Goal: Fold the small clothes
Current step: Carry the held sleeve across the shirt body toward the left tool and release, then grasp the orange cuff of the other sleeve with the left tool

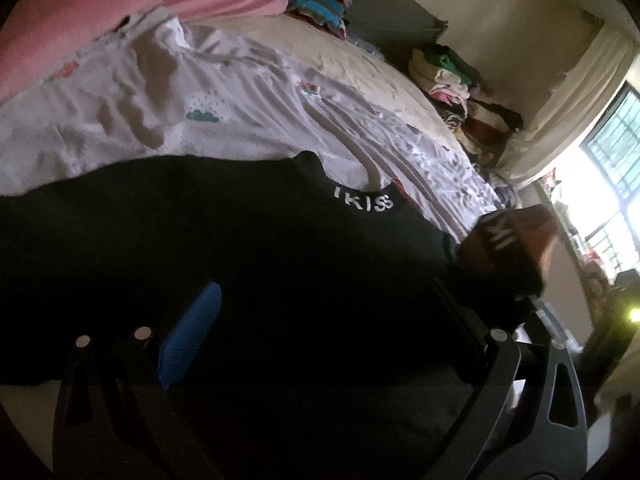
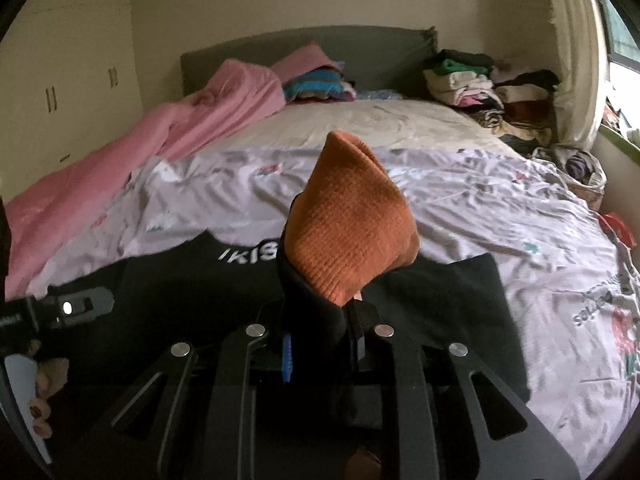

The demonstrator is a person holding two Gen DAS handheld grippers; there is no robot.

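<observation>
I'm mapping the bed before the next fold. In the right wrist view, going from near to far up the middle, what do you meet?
Right claw shut on the orange-and-black garment → black garment lying flat → printed sheet → bare cream mattress → grey headboard.

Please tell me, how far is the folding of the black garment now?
Done: the black garment lies spread flat on the bed sheet, and folded stacks sit by the headboard. In hand: the right gripper pinches its orange-lined sleeve cuff, lifted up. Left: the body looks unfolded; the left gripper is open over it.
</observation>
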